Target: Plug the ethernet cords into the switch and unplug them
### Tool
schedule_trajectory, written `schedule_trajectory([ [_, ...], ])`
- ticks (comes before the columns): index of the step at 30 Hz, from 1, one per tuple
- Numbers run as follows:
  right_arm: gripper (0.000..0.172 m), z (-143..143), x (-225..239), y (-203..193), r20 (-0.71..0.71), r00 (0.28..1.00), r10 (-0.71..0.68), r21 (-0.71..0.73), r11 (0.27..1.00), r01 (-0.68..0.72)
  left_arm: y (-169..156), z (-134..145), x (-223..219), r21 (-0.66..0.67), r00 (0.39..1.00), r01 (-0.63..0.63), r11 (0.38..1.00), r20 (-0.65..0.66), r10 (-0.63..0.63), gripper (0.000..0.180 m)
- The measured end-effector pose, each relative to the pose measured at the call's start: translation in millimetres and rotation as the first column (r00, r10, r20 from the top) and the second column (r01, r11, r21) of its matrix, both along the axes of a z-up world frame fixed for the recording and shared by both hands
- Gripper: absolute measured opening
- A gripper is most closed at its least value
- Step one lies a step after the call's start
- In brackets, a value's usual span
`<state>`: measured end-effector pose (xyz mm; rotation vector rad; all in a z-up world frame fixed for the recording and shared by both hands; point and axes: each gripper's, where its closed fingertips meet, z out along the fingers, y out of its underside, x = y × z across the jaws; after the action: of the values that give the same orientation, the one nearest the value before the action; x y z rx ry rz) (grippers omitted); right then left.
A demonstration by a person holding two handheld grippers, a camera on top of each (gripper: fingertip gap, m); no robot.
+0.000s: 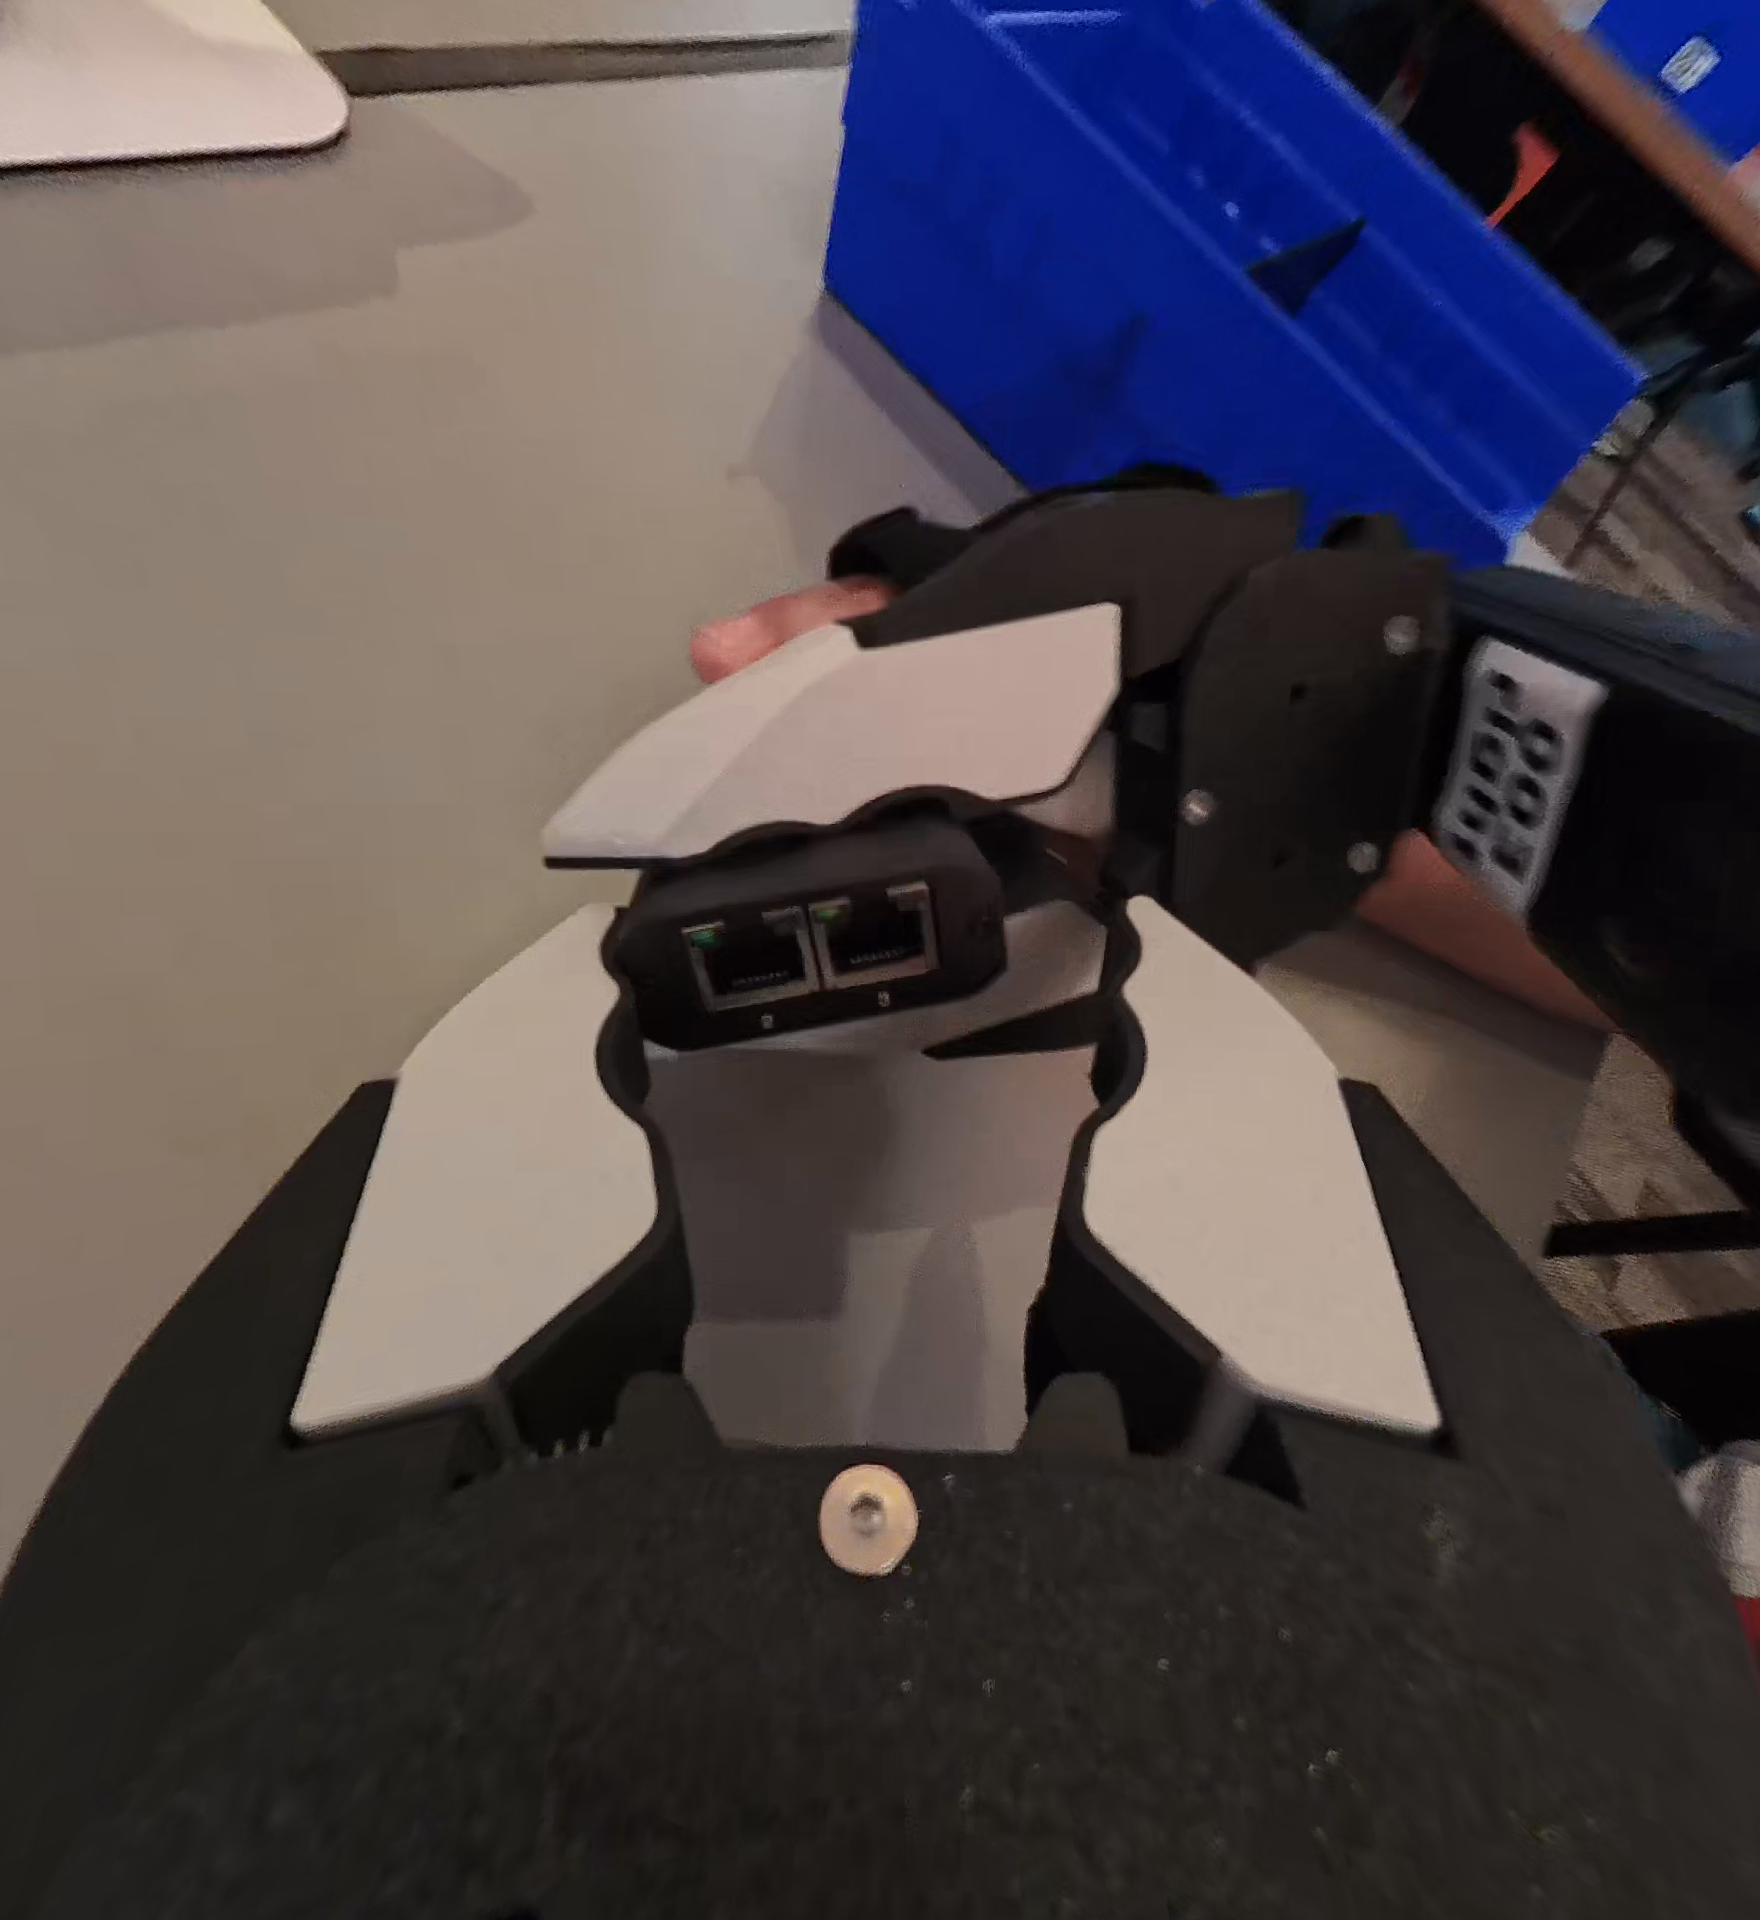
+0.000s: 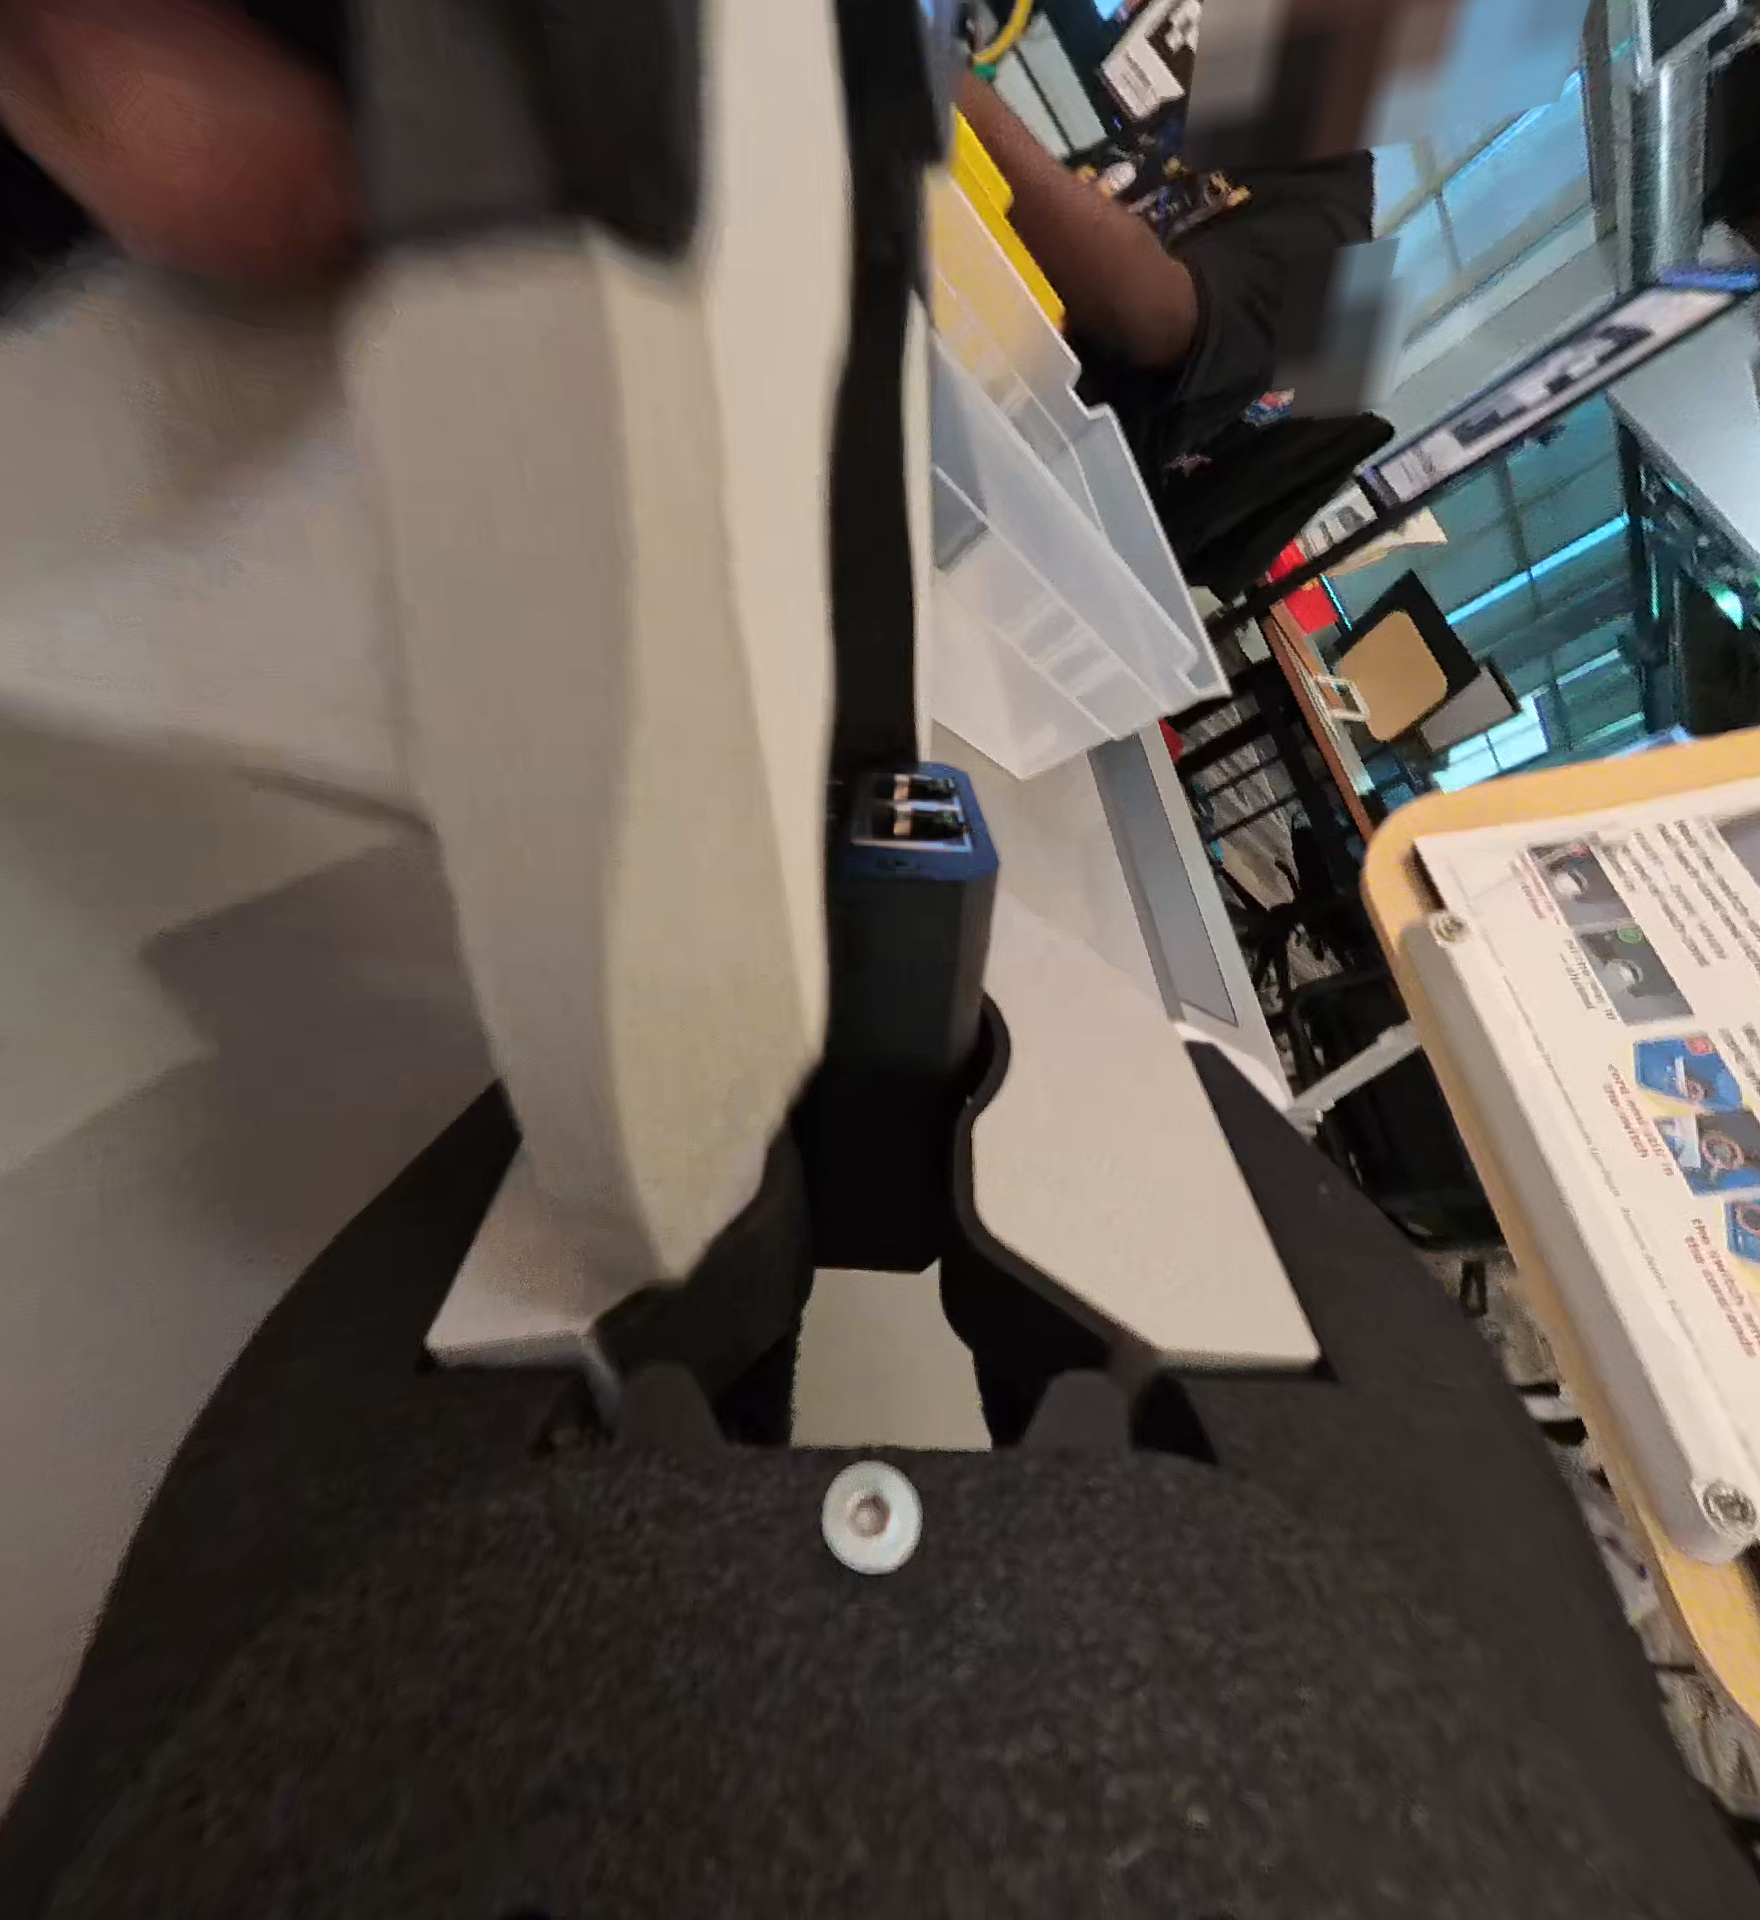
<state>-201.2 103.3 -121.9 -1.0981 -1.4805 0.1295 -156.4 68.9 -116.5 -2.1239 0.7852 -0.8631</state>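
So the small matte-black plastic switch (image 1: 808, 951) is pinched lengthwise in the right gripper (image 2: 897, 1081), its two empty ports facing straight back at the left gripper (image 1: 871, 977). That one's spread wide around the port end, holding nothing. No cords visible anywhere.
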Motion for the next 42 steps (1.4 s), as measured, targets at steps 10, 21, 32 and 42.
schedule_trajectory([
  [10,0.025,-11,1,3,0.083,0.996,-0.039,0.029,0.999,0.036,-6,-8,1,-0.016,0.997,0.038,0.999,-0.060,-0.039,0.095],
  [21,0.028,-7,1,-2,0.055,0.998,-0.033,-0.027,0.999,0.035,-10,-5,2,0.005,0.991,0.083,0.997,-0.103,-0.082,0.097],
  [32,0.026,-1,0,-7,0.011,0.999,-0.037,-0.101,0.994,0.038,-4,5,-3,-0.003,0.995,0.096,0.995,0.034,-0.095,0.073],
  [42,0.026,1,4,-10,0.039,0.998,-0.052,0.019,0.999,0.051,-5,8,0,-0.035,0.994,0.069,0.997,0.082,-0.066,0.065],
])
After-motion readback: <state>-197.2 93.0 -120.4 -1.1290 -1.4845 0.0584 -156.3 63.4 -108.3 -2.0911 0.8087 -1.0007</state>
